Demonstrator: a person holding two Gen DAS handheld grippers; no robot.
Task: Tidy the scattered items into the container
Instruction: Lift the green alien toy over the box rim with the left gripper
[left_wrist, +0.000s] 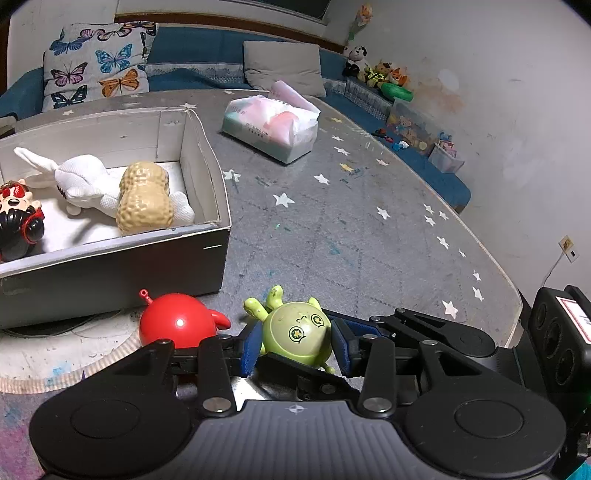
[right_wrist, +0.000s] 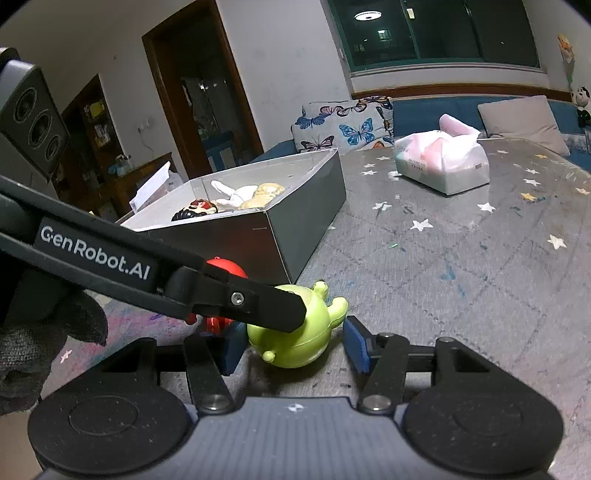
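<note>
Between the blue pads of the left gripper (left_wrist: 295, 341) lies the green toy (left_wrist: 297, 328), on the mat just in front of the box; the pads sit at its two sides, touching or very nearly so — whether they have bitten I cannot tell. From the right wrist view the right gripper (right_wrist: 291, 345) stands wide around the same toy (right_wrist: 295, 336), its right pad clear of it, with the left tool's black finger lying across the toy's top. I judge the step in hand to be the pick of this figure; next comes a firm squeeze, a lift, then a carry toward 10 o'clock over the near wall of the box (left_wrist: 110, 273). The toy lies on its back, face up, its long axis running roughly from 5 o'clock to 11 o'clock in the left view, with a limb reaching toward 11. At 9 o'clock, just beside it, sits the red ball toy (left_wrist: 177, 321), near the box's front wall and not yet tidied. Farther off, inside the box, rest a peanut toy (left_wrist: 146, 199), a white plush (left_wrist: 81, 181) and a dark-haired figure (left_wrist: 18, 221)
</note>
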